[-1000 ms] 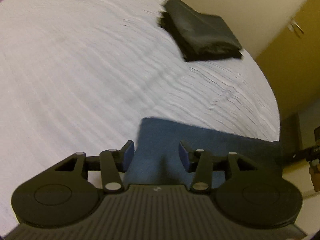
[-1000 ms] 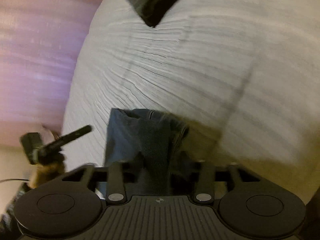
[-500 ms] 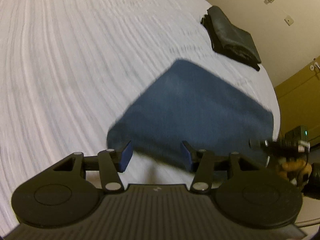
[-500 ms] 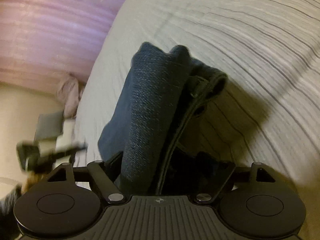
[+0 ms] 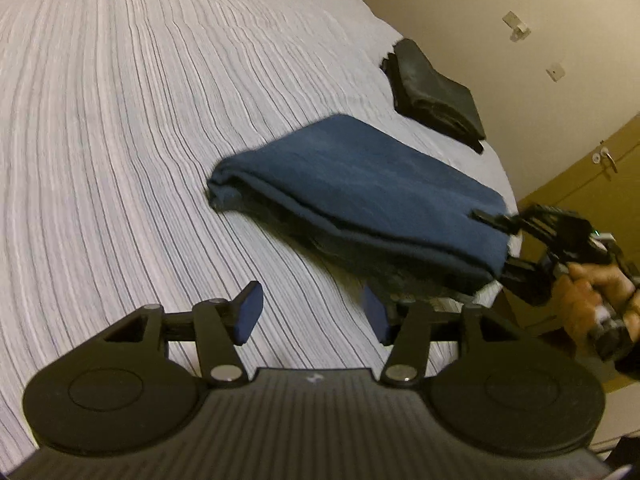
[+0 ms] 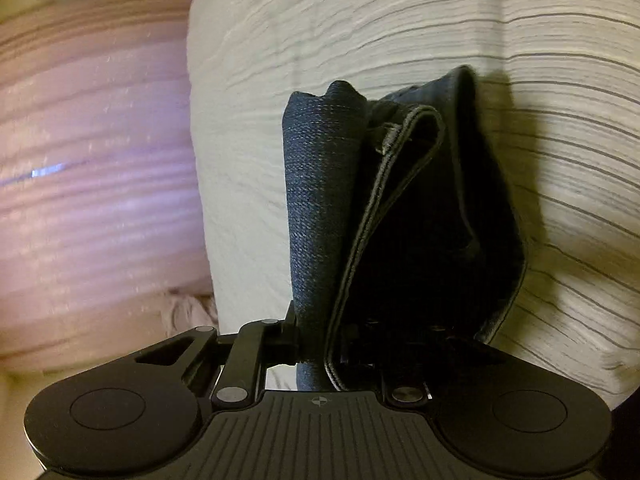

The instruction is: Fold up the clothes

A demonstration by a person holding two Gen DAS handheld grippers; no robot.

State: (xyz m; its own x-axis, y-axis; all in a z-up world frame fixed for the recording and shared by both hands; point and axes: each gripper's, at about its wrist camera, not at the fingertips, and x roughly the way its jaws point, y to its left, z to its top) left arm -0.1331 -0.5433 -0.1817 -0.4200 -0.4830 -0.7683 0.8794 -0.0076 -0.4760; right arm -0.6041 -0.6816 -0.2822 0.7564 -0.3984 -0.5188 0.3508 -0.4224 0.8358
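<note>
The bed (image 5: 120, 128), under a white ribbed cover, fills most of the left wrist view and carries both garments. The larger is the blue garment (image 5: 360, 184), a thick folded bundle right of centre in that view; its far end rests on the cover while its near right end is raised. In the right wrist view the same bundle fills the middle of the frame, its layers and a stitched hem standing on edge.

The smaller is the black garment (image 5: 434, 94), a flat, squared stack in the upper right of the left wrist view, near the bed's far edge and well apart from the blue one.

By my reading, the black piece lies folded and set aside, and the blue one is folded several times over and being carried or placed.

The right claw (image 6: 320, 344) is closed on the blue bundle's end. The left claw (image 5: 310, 312), at lower centre, is spread wide and holds nothing.
</note>
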